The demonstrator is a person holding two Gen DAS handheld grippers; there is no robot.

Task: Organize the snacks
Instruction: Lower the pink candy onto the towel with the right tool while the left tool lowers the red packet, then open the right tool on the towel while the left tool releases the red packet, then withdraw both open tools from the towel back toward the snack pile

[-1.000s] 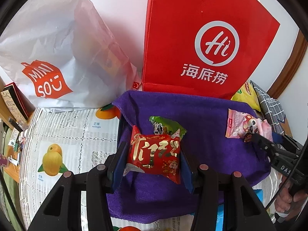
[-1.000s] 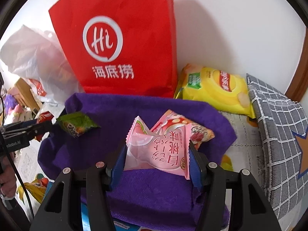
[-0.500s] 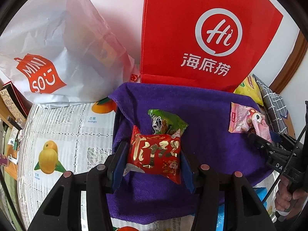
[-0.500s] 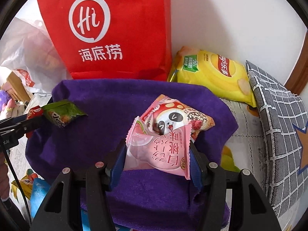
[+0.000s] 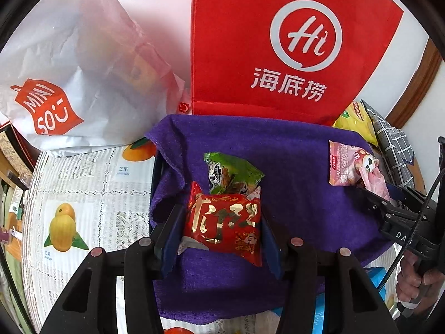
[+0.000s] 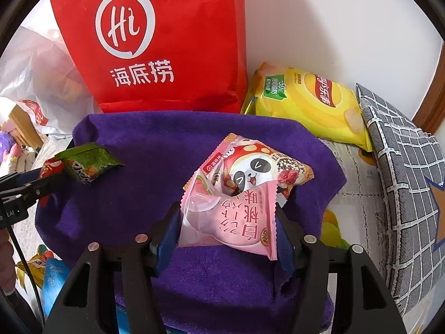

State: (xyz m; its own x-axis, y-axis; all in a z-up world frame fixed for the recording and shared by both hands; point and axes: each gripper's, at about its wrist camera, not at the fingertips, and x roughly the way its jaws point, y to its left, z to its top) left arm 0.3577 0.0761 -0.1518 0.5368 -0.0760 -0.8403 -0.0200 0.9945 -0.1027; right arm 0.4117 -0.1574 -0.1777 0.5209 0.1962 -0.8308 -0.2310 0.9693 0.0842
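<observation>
My left gripper [image 5: 221, 214] is shut on a red snack packet with gold lettering [image 5: 225, 222], low over a purple cloth [image 5: 292, 153]. A green packet [image 5: 232, 171] lies just beyond it. My right gripper [image 6: 226, 217] has a pale pink packet [image 6: 230, 222] between its pads, which still touch it while the jaws are opening. A pink panda packet [image 6: 256, 167] lies right behind, partly under the pink one. The left gripper [image 6: 33, 186] shows at the left edge of the right wrist view, and the right gripper [image 5: 389, 208] at the right of the left wrist view.
A tall red bag [image 6: 167, 41] stands against the wall behind the cloth. A white plastic bag [image 5: 69, 69] lies to its left, a yellow crisp bag [image 6: 306, 100] and a grey checked cushion [image 6: 403, 167] to its right. A fruit-print tablecloth [image 5: 83, 194] covers the table.
More of the panda packet shows beyond the pink packet than a second ago. Both held packets stay between their jaws, and neither hand has clearly shifted.
</observation>
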